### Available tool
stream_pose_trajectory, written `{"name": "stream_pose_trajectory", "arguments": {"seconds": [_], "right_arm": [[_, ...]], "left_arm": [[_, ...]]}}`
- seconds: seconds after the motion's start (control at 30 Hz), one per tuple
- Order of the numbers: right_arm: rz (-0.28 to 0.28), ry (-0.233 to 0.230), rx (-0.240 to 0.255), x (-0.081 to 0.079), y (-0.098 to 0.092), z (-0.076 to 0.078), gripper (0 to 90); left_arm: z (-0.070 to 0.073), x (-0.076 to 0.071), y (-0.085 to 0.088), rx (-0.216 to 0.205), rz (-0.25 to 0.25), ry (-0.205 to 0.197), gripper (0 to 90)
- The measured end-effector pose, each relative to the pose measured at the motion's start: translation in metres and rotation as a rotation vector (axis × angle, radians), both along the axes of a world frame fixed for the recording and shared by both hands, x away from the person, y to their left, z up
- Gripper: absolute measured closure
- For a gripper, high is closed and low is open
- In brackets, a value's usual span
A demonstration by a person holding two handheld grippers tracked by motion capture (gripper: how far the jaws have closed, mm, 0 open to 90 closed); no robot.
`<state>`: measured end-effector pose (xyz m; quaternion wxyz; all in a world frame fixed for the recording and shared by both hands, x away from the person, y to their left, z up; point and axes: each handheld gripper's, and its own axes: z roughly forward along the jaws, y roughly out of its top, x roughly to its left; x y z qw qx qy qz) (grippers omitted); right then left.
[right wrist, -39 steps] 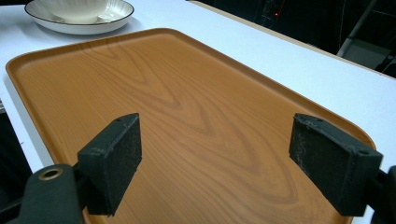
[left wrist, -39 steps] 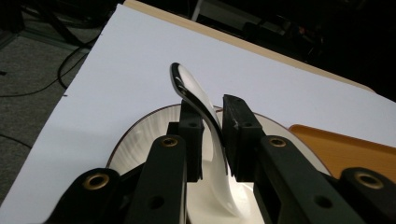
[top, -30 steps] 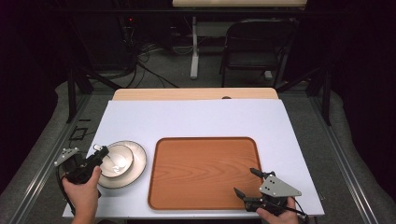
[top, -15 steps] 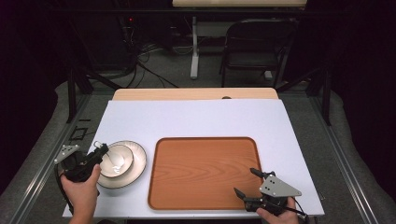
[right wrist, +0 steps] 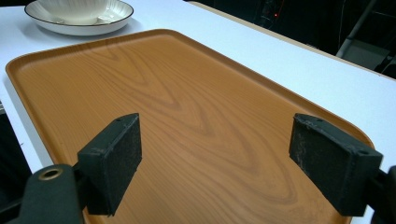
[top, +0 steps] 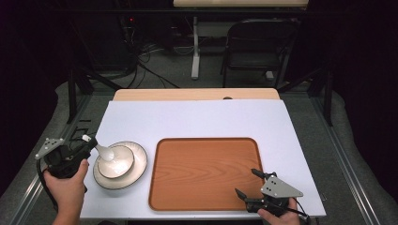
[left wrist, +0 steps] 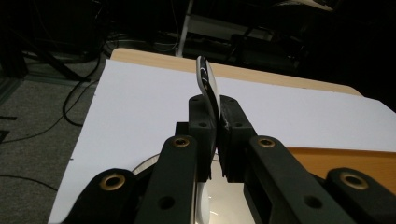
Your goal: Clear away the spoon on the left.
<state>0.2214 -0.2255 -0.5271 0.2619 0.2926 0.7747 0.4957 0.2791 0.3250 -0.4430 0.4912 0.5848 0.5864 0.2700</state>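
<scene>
A white ceramic soup spoon is clamped by its handle between the pads of the left gripper, whose jaws are seen in the left gripper view to be drawn in tight on the thin handle. The spoon's bowl is held over a small white bowl, which sits on a round white plate with a dark rim at the left of the white table top; whether the spoon's bowl touches the dish below cannot be told. The step in hand is judged to be the lifting of the spoon out of the bowl. The spoon's long axis is seen in the high view to run from the gripper toward the tray side and a little toward the person, with the handle end at the jaws and the bowl end pointing away from them. For the next move, the spoon would probably have to be raised clear of the bowl's rim and carried across to the rectangular orange wood-grain tray, the grip being kept firm so that the smooth handle does not slip. The right gripper is held with its jaws wide apart and nothing between them, at the near right corner of the tray.
</scene>
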Motion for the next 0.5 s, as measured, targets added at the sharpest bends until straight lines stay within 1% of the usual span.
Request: {"name": "stream_pose_trajectory", "arguments": {"seconds": [0.1,0.17,0.27,0.47,0.5], "right_arm": [[0.0,0.003,0.001,0.0,0.0,0.0,16.8],[0.0,0.001,0.0,0.0,0.0,0.0,16.7],[0.0,0.003,0.001,0.0,0.0,0.0,16.8],[-0.001,0.004,0.002,0.0,0.001,0.0,16.8],[-0.001,0.004,0.002,0.0,0.001,0.0,16.8]], "left_arm": [[0.006,-0.001,0.001,0.009,-0.003,-0.003,85.1],[0.009,-0.001,0.001,0.013,-0.014,-0.003,85.1],[0.014,-0.001,0.0,0.018,-0.033,0.003,85.1],[0.024,-0.002,-0.009,0.047,-0.095,0.022,85.1],[0.024,-0.002,-0.009,0.047,-0.095,0.022,85.1]]}}
